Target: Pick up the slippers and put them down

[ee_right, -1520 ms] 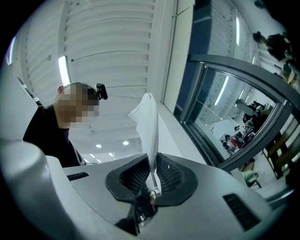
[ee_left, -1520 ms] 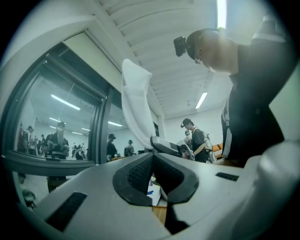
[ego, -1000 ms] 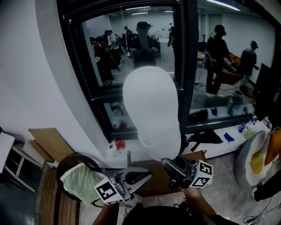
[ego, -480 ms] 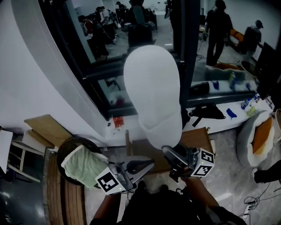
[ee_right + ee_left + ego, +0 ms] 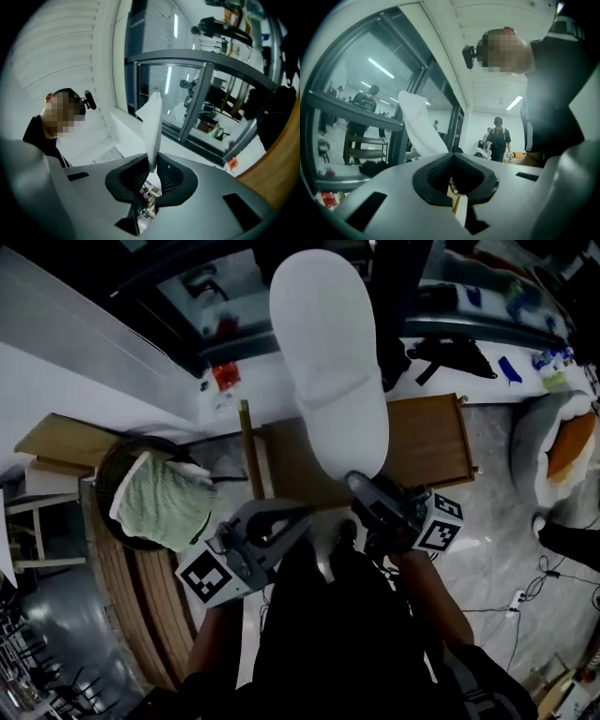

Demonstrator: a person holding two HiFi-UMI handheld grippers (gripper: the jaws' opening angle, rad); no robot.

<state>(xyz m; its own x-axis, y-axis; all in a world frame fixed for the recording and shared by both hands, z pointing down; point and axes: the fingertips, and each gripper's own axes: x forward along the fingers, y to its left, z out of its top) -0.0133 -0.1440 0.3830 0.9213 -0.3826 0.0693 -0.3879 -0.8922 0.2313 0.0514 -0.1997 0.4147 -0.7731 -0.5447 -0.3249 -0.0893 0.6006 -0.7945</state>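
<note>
A large white slipper [image 5: 328, 362] stands sole-up in the middle of the head view, its heel end pinched by my right gripper [image 5: 361, 486]. In the right gripper view the slipper [image 5: 152, 124] shows edge-on, rising from between the jaws, and the right gripper [image 5: 152, 161] is shut on it. My left gripper [image 5: 298, 518] sits just left of it, pointing towards the slipper's heel, jaws together with nothing between them. From the left gripper [image 5: 451, 157] the white slipper [image 5: 419, 129] is seen beyond the jaw tips, apart from them.
Below lie a wooden board [image 5: 427, 442] on the marble floor, a black round basket [image 5: 112, 465] holding a green towel [image 5: 159, 498], and a slatted wooden bench [image 5: 150, 615] at left. A cushion bed [image 5: 562, 446] and a black bag [image 5: 450, 352] are at right. A person [image 5: 499, 138] stands behind.
Both grippers have sunk towards the floor, and the head view has tipped from the window down to the floor. The right gripper keeps its hold on the slipper.
</note>
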